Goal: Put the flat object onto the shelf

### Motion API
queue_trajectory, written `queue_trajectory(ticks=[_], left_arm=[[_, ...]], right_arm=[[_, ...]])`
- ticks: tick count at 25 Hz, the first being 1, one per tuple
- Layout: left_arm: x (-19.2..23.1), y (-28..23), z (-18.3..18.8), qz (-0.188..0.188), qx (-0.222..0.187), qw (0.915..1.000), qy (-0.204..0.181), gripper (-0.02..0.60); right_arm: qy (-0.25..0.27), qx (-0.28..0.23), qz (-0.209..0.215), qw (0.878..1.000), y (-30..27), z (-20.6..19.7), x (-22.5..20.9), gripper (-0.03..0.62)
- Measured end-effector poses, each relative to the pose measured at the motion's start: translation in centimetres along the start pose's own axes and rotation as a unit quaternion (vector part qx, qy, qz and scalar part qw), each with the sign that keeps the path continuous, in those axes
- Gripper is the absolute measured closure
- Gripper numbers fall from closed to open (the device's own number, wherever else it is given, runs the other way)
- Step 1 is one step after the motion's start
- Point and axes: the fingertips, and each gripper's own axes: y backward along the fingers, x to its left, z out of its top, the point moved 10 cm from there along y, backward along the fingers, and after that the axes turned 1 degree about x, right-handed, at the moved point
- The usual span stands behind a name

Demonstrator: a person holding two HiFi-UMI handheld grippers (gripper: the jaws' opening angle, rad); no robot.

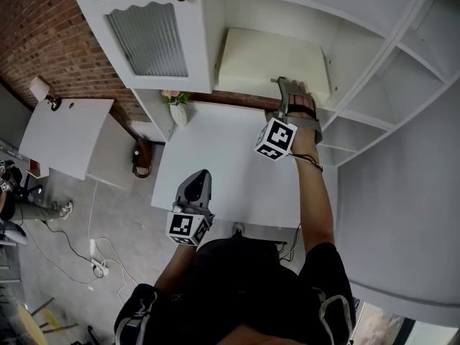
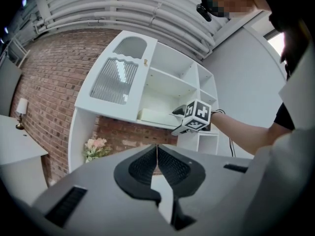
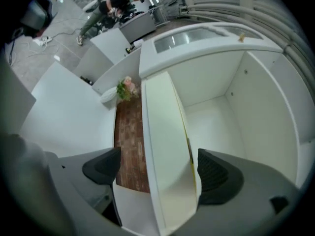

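Flat object (image 1: 273, 67): lying flat on the shelf (image 1: 237, 92), filling most of that compartment, near side along the shelf's front edge.
Right gripper (image 1: 291, 88): up at the shelf's front edge, jaws spread wide, straddling the object's near side and the shelf board, pads not pressing.
Left gripper (image 1: 200, 178): low over the near edge of the table (image 1: 215, 149), jaws pressed together, nothing between.
Done, by the look of it: object on the shelf, carried by the board alone.
Left to do, at a guess: backing the right gripper straight out without dragging the object along. Overhang at the front edge, if any, not readable.
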Motion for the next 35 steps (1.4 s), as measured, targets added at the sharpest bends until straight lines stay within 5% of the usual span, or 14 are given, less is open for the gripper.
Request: queue_trajectory(ticks=[5,6,7,8,9,15,17,19,28,35], left_arm=[[-0.5,2.3,-0.2,-0.010,0.000,0.9999,0.002,0.566],[-0.7,2.8,-0.2,-0.012,-0.005,0.9999,0.000,0.566],[-0.8,3.4,-0.2,-0.014,-0.009,0.9999,0.001,0.567],[-1.0,4.0,-0.3,-0.017,-0.011,0.9998,0.003,0.566],[-1.1,4.6,-0.4,-0.020,-0.011,0.9997,0.007,0.566],[-2.0,9.2,0.0,-0.041,-0.017,0.9989,0.016,0.566],[-2.3,10.4,-0.1,-0.050,-0.018,0.9984,0.022,0.567],[-2.6,11.0,-0.4,-0.061,-0.018,0.9977,0.023,0.567],[-5.2,12.5,-0.6,-0.077,-0.012,0.9969,0.012,0.566],[-6.9,11.7,-0.3,-0.068,-0.017,0.9975,-0.001,0.566]], right_arm=[[-0.120,-0.097,-0.009,0.988,7.7,0.6,2.3,0.130],[-0.160,-0.118,-0.009,0.980,9.3,0.5,3.1,0.153],[-0.208,-0.137,-0.009,0.968,10.8,0.2,4.1,0.269],[-0.263,-0.154,-0.008,0.953,12.2,-0.1,5.3,0.449],[-0.318,-0.166,-0.001,0.933,13.3,-0.3,6.7,0.508],[-0.587,-0.172,0.056,0.789,19.3,-1.2,14.2,0.559],[-0.633,-0.167,0.056,0.754,21.3,-1.6,15.8,0.559],[-0.646,-0.166,0.045,0.744,23.0,-1.9,17.0,0.559],[-0.661,-0.163,0.034,0.731,29.3,-2.5,19.6,0.559],[-0.664,-0.158,0.031,0.731,30.6,-4.1,20.3,0.559]])
